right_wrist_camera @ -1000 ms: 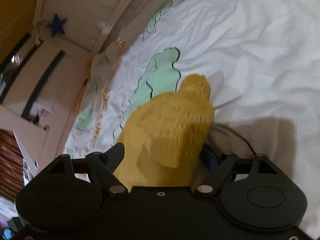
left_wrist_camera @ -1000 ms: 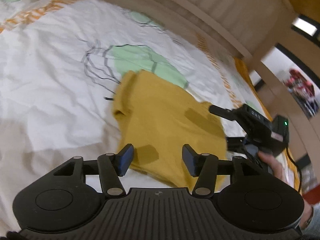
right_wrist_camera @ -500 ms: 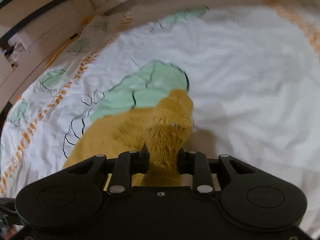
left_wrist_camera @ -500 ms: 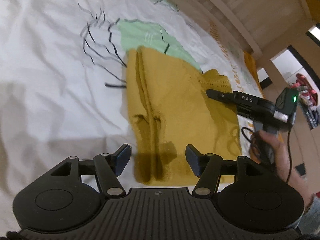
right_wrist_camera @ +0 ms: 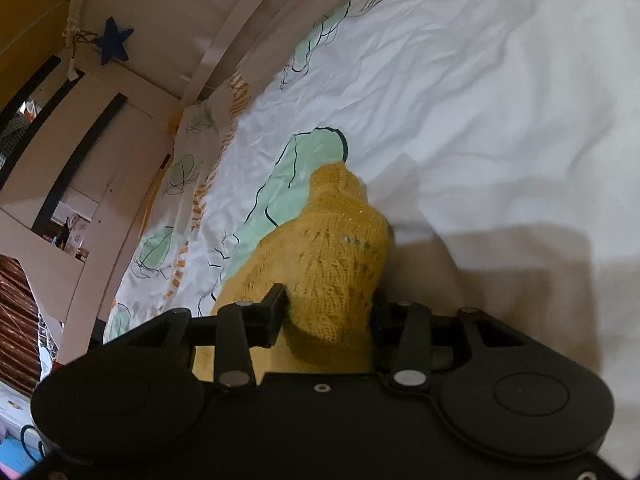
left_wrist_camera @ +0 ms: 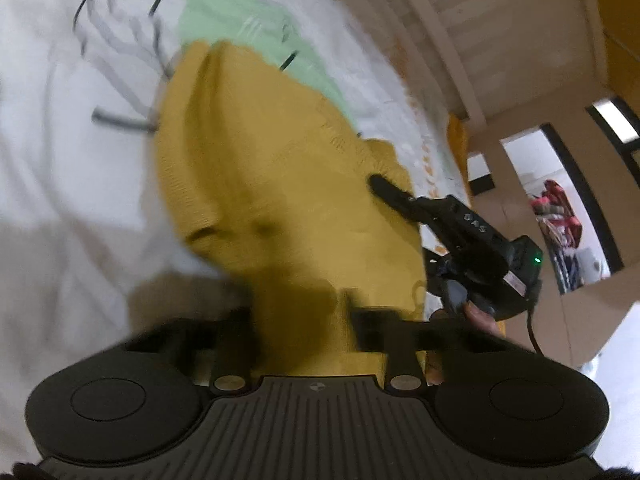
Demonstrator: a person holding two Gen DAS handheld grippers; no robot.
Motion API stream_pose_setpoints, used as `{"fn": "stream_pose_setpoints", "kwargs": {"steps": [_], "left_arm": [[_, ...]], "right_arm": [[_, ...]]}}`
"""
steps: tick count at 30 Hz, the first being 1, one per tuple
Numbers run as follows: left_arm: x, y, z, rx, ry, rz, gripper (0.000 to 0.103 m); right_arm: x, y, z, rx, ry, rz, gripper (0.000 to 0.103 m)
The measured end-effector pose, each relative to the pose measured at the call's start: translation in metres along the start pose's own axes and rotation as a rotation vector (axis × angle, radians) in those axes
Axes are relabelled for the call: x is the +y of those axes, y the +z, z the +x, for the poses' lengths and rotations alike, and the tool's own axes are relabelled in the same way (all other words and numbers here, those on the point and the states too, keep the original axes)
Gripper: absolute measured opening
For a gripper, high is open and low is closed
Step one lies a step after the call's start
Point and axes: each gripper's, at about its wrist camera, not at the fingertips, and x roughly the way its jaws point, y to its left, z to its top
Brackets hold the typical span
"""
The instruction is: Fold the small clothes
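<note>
so the mustard knit top (left_wrist_camera: 272,168) is lying on the white printed bedsheet (left_wrist_camera: 60,160), sitting right in the middle of the left wrist view and partly over a green patch of the print. both grippers are down at its near edge.

left gripper (left_wrist_camera: 304,320) is closing right now with a bunched bit of the hem between the fingers. the picture is smeared, so i can't swear the pads are biting yet, but the gap looks nearly gone. right gripper (right_wrist_camera: 328,312) has its jaws opening at this moment, about halfway, with a hump of the knit still sitting between them and brushing the left finger. in the left view it shows up at about 3 o'clock, fingers laid on the right side of the top.

my read is this is a re-grip before the next fold. to do it well i'd say: let the left one finish clamping on both layers of the hem, not just the top one, and keep the right one low so the knit drops out flat instead of getting dragged. loose open knit like this probably snags on finger edges.

orientation: in the left view the long axis runs from about 6 o'clock up to 11 o'clock, narrow end pointing away at 11, wide hem end nearest the camera.
</note>
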Motion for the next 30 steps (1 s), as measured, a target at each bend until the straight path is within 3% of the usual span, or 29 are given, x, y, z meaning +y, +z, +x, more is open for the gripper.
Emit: {"fn": "stream_pose_setpoints", "kwargs": {"steps": [1,2,10,21,23,27,30], "left_arm": [[0.001,-0.002,-0.001,-0.005,-0.004,-0.017,0.012],[0.000,-0.004,-0.003,-0.008,-0.013,-0.012,0.011],[-0.033,-0.032,-0.032,0.009,-0.075,0.000,0.011],[-0.051,-0.136,-0.061,0.172,-0.153,-0.036,0.012],[-0.046,-0.147,-0.064,0.187,-0.122,-0.038,0.013],[-0.041,-0.165,-0.069,0.167,0.074,0.064,0.018],[-0.037,-0.174,-0.078,0.135,0.186,0.138,0.024]], "right_arm": [[0.002,0.000,-0.001,0.006,-0.011,-0.006,0.038],[0.003,0.000,-0.003,0.017,-0.010,-0.009,0.035],[0.035,-0.025,-0.038,0.048,-0.031,-0.028,0.034],[0.030,-0.118,-0.128,0.142,-0.068,0.062,0.035],[0.032,-0.127,-0.136,0.135,-0.110,0.025,0.037],[0.040,-0.137,-0.141,0.076,-0.292,-0.115,0.051],[0.048,-0.143,-0.144,0.020,-0.368,-0.187,0.057]]}}
